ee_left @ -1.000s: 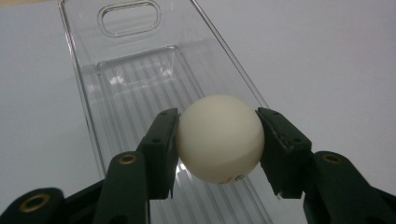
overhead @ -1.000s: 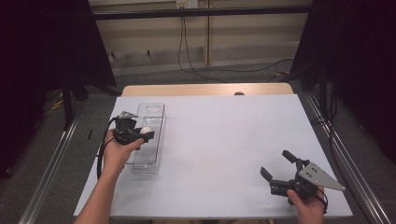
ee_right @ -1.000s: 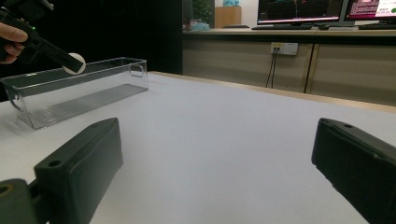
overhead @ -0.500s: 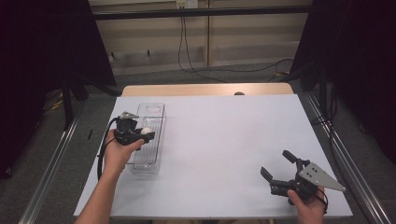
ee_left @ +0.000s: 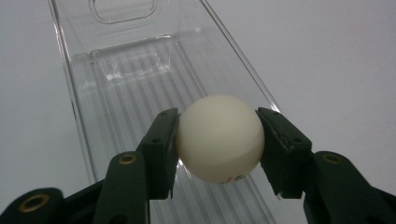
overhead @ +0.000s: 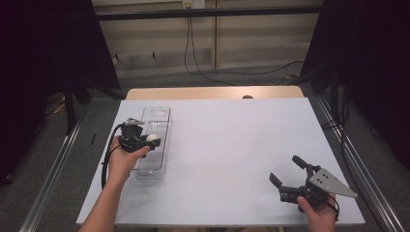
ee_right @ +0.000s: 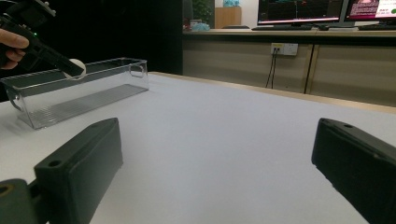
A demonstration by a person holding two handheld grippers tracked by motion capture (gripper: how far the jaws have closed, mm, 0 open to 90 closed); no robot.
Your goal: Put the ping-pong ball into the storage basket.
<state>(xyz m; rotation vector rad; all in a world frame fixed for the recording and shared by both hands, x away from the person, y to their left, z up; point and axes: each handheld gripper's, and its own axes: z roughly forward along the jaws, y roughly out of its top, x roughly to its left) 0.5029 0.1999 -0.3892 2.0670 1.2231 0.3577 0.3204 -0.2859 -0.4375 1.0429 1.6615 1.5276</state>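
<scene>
**A:** What do you see from the high view?

**B:** My left gripper (overhead: pixel 151 138) holds a white ball (overhead: pixel 153 137) over a clear tray (overhead: pixel 154 169). My right gripper (overhead: pixel 288 175) rests well apart from them, jaws wide, holding nothing.

**A:** And the left gripper view?

**B:** Both pads clamp the ball (ee_left: pixel 219 138). The ribbed tray floor (ee_left: pixel 135 93) beneath it lies bare.

**A:** The right gripper view?

**B:** Bare table (ee_right: pixel 224 135) lies between my jaws. The tray (ee_right: pixel 74 95) sits far off, with the ball (ee_right: pixel 77 66) above its rim.
</scene>
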